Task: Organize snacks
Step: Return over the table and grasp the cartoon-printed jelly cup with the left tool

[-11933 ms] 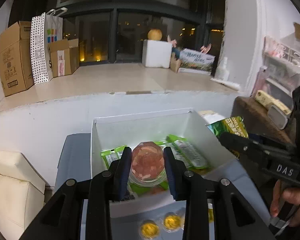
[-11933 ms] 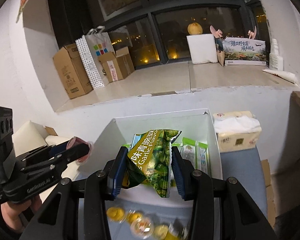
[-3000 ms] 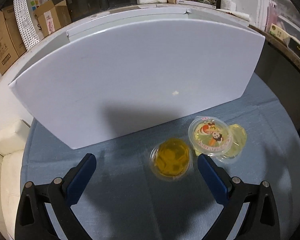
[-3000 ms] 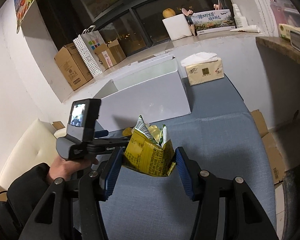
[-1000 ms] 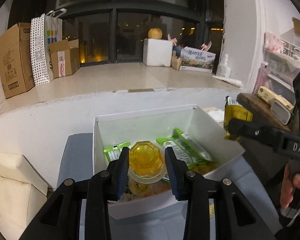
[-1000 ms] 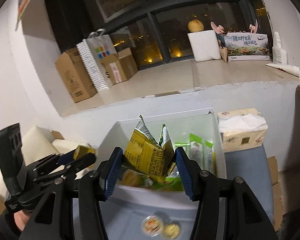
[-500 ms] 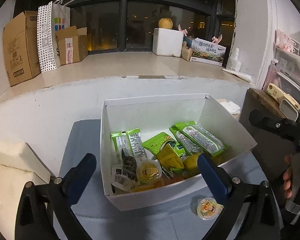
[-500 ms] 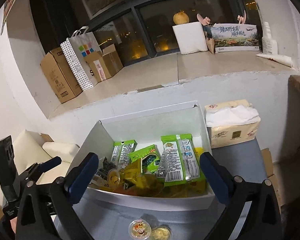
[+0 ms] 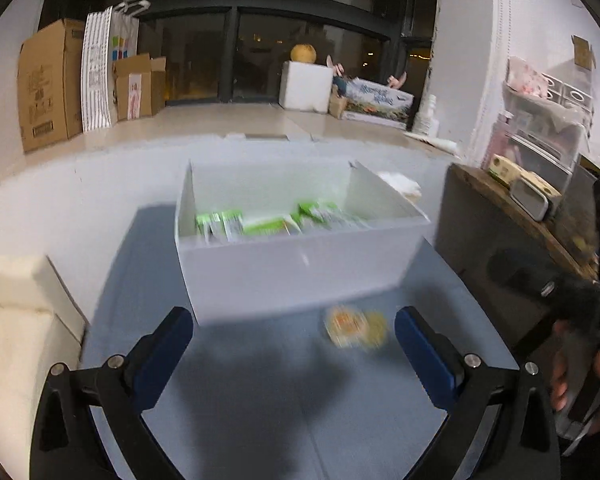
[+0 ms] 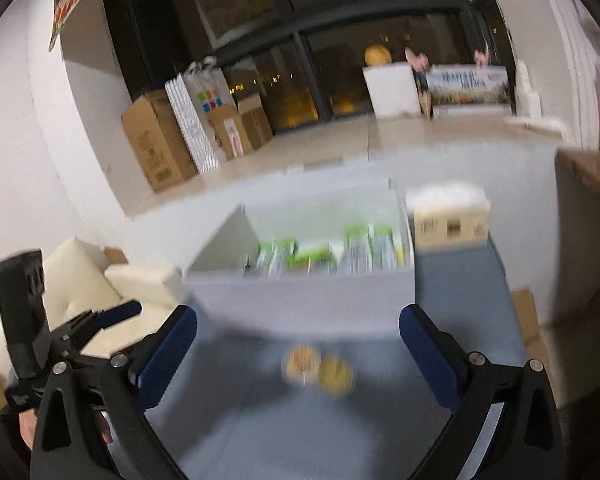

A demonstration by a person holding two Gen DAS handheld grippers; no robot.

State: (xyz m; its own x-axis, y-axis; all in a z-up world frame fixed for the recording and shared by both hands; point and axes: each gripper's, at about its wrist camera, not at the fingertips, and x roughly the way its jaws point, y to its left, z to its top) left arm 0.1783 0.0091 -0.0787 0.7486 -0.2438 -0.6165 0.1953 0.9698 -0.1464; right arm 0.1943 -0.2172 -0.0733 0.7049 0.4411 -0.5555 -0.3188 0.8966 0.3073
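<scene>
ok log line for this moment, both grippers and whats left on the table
left gripper: open, empty | right gripper: open, empty | white box: holds snack packets | jelly cups: two on blue table, outside box

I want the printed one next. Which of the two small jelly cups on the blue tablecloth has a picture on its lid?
The left cup with the pale lid and orange print, touching the plain yellow cup on its right, before the white box.
</scene>
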